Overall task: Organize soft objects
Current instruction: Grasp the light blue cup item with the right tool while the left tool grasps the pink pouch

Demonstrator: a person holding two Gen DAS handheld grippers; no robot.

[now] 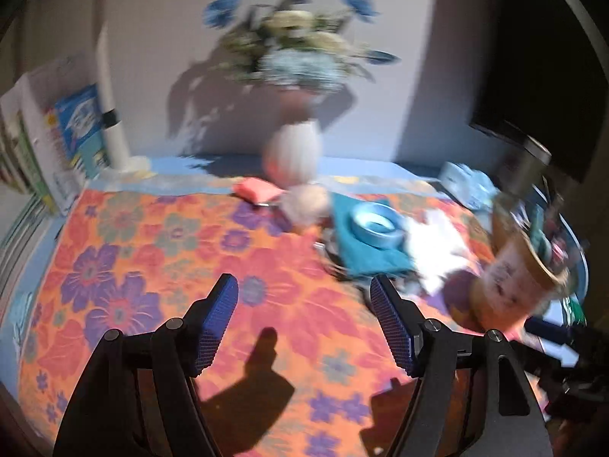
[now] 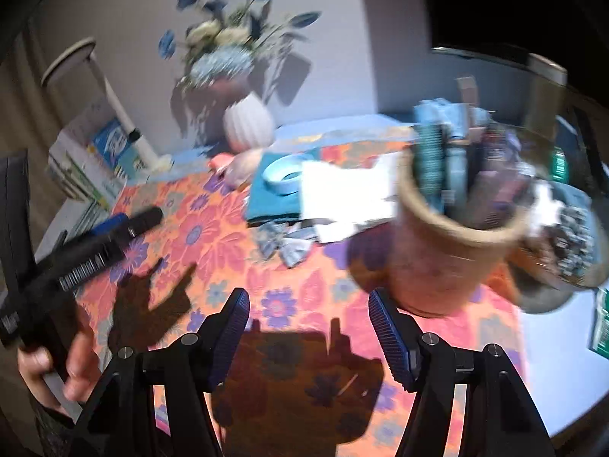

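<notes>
Two empty grippers, left (image 1: 304, 327) and right (image 2: 306, 337), hover spread wide over the floral tablecloth (image 1: 152, 259); a teal folded cloth (image 1: 365, 243) under a blue ring (image 1: 377, 222) lies beyond, beside a cluttered brown cup (image 2: 449, 259).

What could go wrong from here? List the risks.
1. The tall cardboard tub stands close beside the open right tool; a sideways swing could tip out its packed contents.
2. The blue ring sits loose on the teal cloth; pulling the cloth would likely drag it along.
3. Both views are blurred, so aiming is uncertain.
</notes>
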